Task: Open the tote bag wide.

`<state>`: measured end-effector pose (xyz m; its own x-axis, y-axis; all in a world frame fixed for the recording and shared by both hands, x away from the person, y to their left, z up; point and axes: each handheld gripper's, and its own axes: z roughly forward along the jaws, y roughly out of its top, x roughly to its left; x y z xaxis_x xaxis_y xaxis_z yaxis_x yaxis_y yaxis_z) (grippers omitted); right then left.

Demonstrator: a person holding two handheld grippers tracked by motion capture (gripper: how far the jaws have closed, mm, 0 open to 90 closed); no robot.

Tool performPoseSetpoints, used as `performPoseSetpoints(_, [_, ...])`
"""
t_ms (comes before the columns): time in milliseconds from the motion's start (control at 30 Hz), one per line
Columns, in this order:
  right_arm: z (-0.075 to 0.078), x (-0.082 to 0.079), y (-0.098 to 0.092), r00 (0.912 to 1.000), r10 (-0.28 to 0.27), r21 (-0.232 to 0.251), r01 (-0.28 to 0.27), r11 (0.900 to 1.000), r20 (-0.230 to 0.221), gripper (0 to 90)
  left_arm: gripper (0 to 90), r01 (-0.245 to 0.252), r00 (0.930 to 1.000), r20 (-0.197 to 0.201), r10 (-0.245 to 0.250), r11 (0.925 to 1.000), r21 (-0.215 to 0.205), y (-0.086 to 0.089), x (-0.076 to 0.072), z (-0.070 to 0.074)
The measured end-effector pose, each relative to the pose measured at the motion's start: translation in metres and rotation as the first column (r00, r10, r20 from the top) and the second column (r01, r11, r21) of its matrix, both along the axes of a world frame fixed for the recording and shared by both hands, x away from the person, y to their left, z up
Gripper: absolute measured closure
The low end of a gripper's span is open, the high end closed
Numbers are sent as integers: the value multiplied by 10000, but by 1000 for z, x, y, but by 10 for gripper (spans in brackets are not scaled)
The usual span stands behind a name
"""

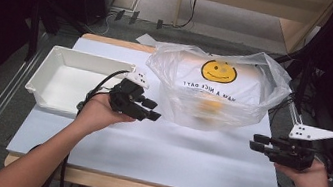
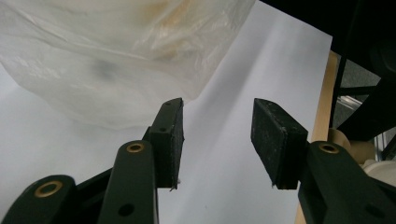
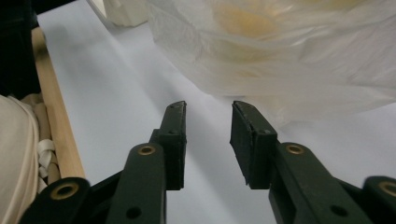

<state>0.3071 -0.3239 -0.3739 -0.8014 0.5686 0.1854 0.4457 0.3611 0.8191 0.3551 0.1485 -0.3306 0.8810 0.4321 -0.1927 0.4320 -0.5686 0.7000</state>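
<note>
Two grippers are being held just clear of the plastic bag (image 1: 218,89), and nothing is being pinched by either. The left gripper (image 1: 151,110) is being kept with its jaws spread, bare table (image 1: 170,150) showing between the pads (image 2: 275,140), and the bag's crumpled lower left side (image 2: 107,70) is being faced from just beside it. The right gripper (image 1: 260,142) is being held with its jaws narrower but still apart, with only table seen in the gap, and it is being pointed at the bag's other flank (image 3: 299,60) from a little farther off. The bag is being left standing toward the far middle of the table, its mouth open upward, a smiley print on its front and something orange-yellow (image 1: 212,104) lying blurred inside. A white tray (image 1: 49,72) is sitting to the left of the bag. Judged from here, a slip is being risked: the film is thin and slack, so a shallow bite could be pulled free, and a lift from one side alone could tip the contents out toward the table edge.
</note>
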Motion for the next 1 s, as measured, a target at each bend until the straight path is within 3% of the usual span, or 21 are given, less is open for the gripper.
performPoseSetpoints(100, [7, 5, -8, 9999, 28, 139, -26, 9999, -156, 743, 588, -108, 9999, 60, 108, 9999, 49, 0, 4, 6])
performPoseSetpoints(167, [13, 8, -11, 9997, 33, 171, -28, 9998, -254, 793, 622, -119, 9999, 19, 119, 9998, -145, 2, 8, 11])
performPoseSetpoints(300, [32, 12, -16, 9997, 215, 129, -213, 9997, -151, 854, 716, -45, 10000, -57, 44, 9997, -248, 3, 14, 23])
performPoseSetpoints(533, [73, 21, -31, 9989, 119, 161, -126, 9998, 449, 900, 883, -62, 9998, 165, 68, 9993, -370, 3, 25, 45])
performPoseSetpoints(667, [92, 32, -34, 9976, 111, 23, -113, 9999, 688, 900, 900, 21, 9986, 523, -12, 9998, -182, 1, 31, 58])
performPoseSetpoints(1000, [137, 67, -26, 9915, 405, -73, -399, 9992, 1233, 900, 900, -83, 9955, 942, 84, 10000, -15, -4, 55, 83])
